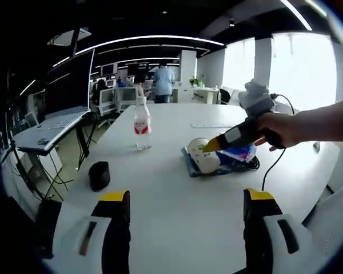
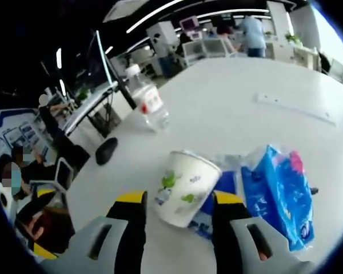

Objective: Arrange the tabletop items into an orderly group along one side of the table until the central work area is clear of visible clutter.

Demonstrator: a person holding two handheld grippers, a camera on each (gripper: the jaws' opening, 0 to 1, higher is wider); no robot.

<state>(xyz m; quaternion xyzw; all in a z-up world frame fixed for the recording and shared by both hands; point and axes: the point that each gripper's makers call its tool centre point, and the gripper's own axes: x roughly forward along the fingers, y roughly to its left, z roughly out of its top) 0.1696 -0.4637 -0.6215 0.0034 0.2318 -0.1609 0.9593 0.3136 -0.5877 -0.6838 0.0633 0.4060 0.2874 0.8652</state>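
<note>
cup (image 2: 184, 187) on its side mid-table, leaning on blue pack (image 2: 278, 194) | right gripper (image 2: 179, 206) jaws apart, straddling it, no pinch yet | left gripper (image 1: 186, 200) jaws apart, holding nothing | cup likely light, thin-walled, crushable: grip mid-wall gently | bottle (image 1: 141, 123) upright, well apart

The left gripper (image 1: 186, 220) has its two jaws wide apart with nothing between them. The right gripper (image 2: 177, 220) has its jaws apart too. In the left gripper view, a hand (image 1: 280, 130) holds the right gripper, and its arm reaches in from the right.
</note>
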